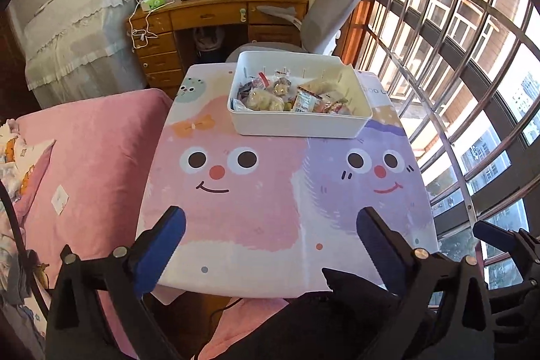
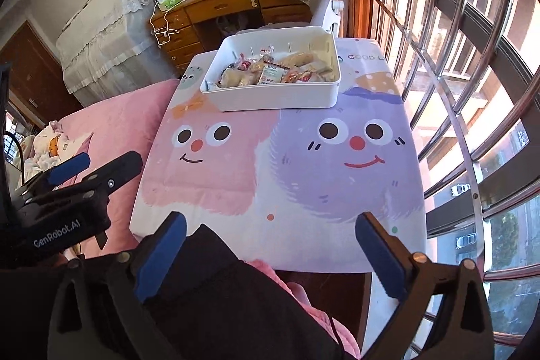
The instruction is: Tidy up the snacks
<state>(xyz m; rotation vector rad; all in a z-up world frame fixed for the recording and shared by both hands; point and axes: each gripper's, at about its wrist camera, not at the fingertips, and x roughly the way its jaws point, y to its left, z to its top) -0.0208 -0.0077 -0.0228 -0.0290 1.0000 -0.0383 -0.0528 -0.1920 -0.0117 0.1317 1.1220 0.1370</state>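
Well beyond both sets of fingers, the white bin (image 1: 297,123) of snacks (image 1: 290,95) sits at the far edge of the table (image 1: 256,225), toward its far right corner. The left gripper (image 1: 270,238) and the right gripper (image 2: 270,245) hang spread wide over the near edge with nothing between their blue pads. Inside the bin the wrapped packets overlap, so single ones are hard to tell apart; the near wall hides the lowest. A dark sleeve (image 2: 216,292) covers the table's near edge. A grey chair (image 1: 334,9) stands behind the bin, a pink bed (image 1: 91,164) along the left edge.
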